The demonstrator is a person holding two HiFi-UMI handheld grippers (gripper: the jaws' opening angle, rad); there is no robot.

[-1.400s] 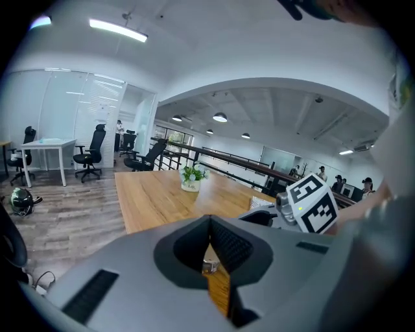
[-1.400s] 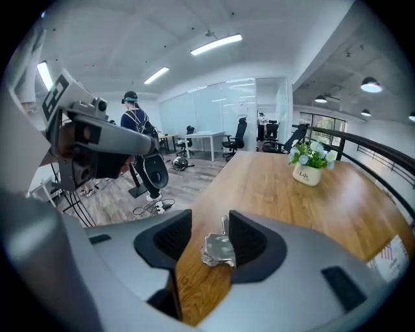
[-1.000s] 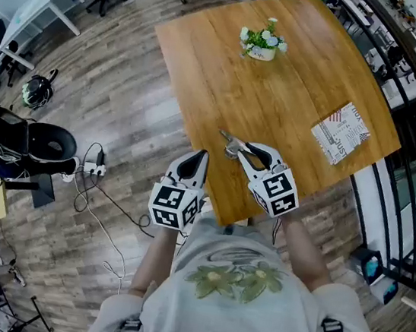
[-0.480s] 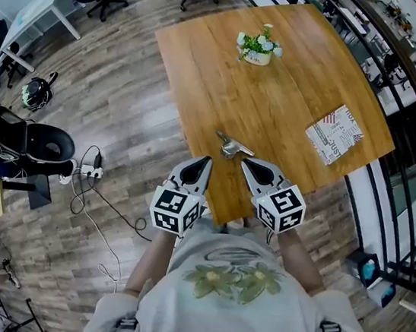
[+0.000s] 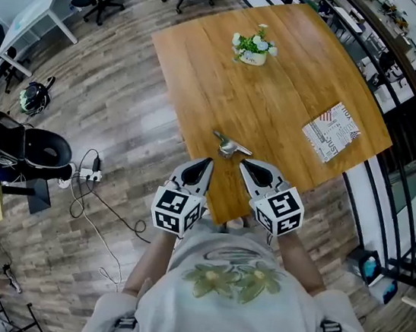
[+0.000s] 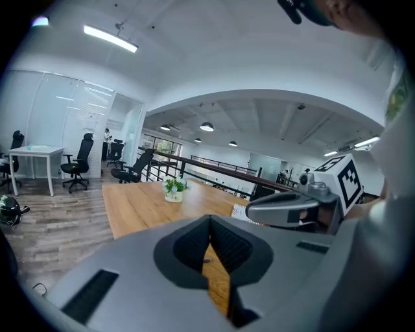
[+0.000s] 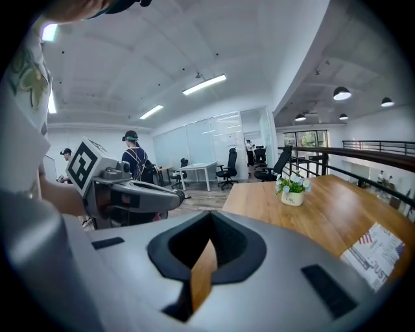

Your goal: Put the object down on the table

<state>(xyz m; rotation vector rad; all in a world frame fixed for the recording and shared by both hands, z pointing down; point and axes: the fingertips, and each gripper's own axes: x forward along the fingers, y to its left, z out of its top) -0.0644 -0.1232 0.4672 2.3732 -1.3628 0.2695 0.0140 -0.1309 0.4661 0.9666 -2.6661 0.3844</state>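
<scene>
The left gripper [image 5: 206,162] and right gripper [image 5: 244,163] have their jaws closed on nothing, near a small metal object [image 5: 228,146] on the wooden table [image 5: 279,95]. The print on the red-and-white packet [image 5: 330,132] is too small to read.

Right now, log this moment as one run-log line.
metal piece: lying on table, unheld | left gripper: shut, empty | right gripper: shut, empty
</scene>
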